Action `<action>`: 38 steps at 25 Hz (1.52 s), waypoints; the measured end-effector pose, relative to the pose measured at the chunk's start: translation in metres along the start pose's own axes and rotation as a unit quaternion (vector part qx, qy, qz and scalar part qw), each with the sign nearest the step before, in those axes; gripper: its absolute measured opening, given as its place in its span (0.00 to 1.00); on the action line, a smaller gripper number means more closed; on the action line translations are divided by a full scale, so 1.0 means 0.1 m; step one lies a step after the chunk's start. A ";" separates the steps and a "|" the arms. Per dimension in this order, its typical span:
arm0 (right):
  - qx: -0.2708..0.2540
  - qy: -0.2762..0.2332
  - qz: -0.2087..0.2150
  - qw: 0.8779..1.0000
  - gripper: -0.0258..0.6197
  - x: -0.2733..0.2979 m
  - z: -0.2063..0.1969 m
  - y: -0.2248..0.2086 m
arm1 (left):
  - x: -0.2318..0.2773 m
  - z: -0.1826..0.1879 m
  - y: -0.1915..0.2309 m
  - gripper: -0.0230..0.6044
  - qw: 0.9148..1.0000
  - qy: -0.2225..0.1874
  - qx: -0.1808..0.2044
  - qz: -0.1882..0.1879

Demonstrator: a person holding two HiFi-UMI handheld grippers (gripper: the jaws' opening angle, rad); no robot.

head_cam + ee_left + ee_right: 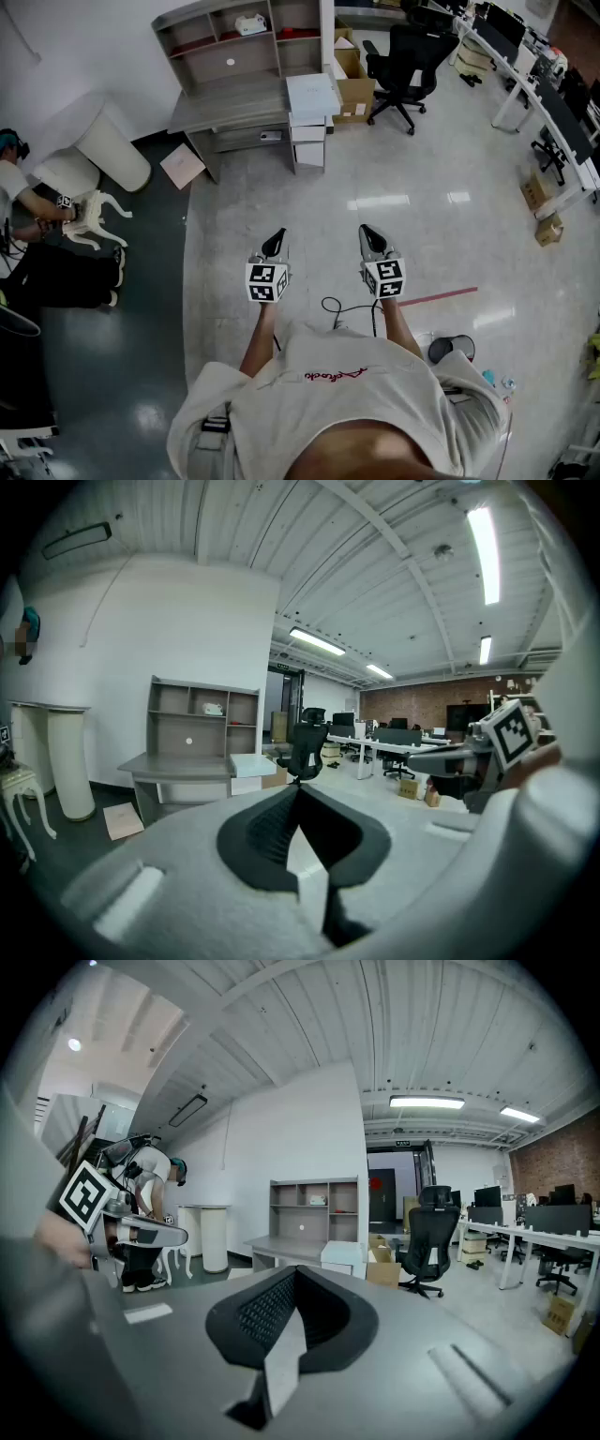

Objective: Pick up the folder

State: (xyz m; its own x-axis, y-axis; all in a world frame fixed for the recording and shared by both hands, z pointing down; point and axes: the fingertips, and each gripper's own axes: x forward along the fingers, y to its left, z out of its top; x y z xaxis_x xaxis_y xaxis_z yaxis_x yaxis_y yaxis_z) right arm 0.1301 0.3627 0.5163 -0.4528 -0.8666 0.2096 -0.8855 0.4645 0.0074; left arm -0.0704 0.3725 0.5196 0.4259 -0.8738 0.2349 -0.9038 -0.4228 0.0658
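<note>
Red cursive lettering runs across the shirt (330, 376), too small to read, and the only other signs are black-and-white square markers on the left claw (277, 236) and right claw (367, 232).

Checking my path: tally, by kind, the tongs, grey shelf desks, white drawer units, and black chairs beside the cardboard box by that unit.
Left tongs, right tongs: 2
Grey shelf desk: 1
White drawer unit: 1
Black chair: 1
Total: 5
</note>
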 end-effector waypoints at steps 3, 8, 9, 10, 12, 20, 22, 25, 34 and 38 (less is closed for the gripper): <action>0.009 -0.003 -0.004 1.000 0.05 0.02 0.01 -0.01 | 0.03 -0.01 0.00 0.03 1.000 0.002 0.002 -0.001; 0.011 0.000 0.001 1.000 0.05 -0.01 -0.02 -0.03 | 0.06 -0.03 -0.09 0.03 1.000 0.001 -0.001 -0.001; 0.012 0.000 0.002 1.000 0.05 -0.02 -0.03 -0.04 | 0.06 -0.02 -0.11 0.03 1.000 0.002 -0.001 -0.001; 0.012 0.000 0.003 1.000 0.05 -0.04 -0.03 -0.05 | 0.06 -0.02 -0.13 0.03 1.000 0.002 -0.001 -0.001; 0.013 0.001 0.003 1.000 0.05 -0.06 -0.03 -0.07 | 0.06 0.00 -0.16 0.03 1.000 0.002 -0.001 -0.001; 0.036 -0.014 -0.002 0.999 0.05 -0.13 -0.05 -0.24 | 0.11 -0.01 -0.25 0.03 1.000 0.002 0.007 0.008; 0.034 -0.013 0.000 0.999 0.05 -0.15 -0.07 -0.30 | 0.14 0.00 -0.30 0.03 1.000 0.000 0.007 0.010; 0.032 -0.011 0.003 0.999 0.05 -0.16 -0.08 -0.38 | 0.21 0.03 -0.37 0.03 1.000 -0.002 0.008 0.012; 0.026 -0.003 0.021 0.999 0.05 -0.09 -0.14 -0.58 | 0.40 0.03 -0.51 0.03 1.000 0.001 0.011 0.022; 0.029 -0.001 0.028 0.999 0.05 -0.14 -0.18 -0.66 | 0.44 0.01 -0.61 0.03 1.000 0.003 0.011 0.024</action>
State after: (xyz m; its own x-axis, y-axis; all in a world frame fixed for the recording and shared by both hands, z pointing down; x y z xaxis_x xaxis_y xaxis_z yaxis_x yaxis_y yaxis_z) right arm 0.1966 0.3480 0.5308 -0.5013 -0.8403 0.2063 -0.8637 0.5003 -0.0610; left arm 0.0038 0.3594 0.5247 0.3824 -0.8916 0.2425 -0.9218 -0.3863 0.0333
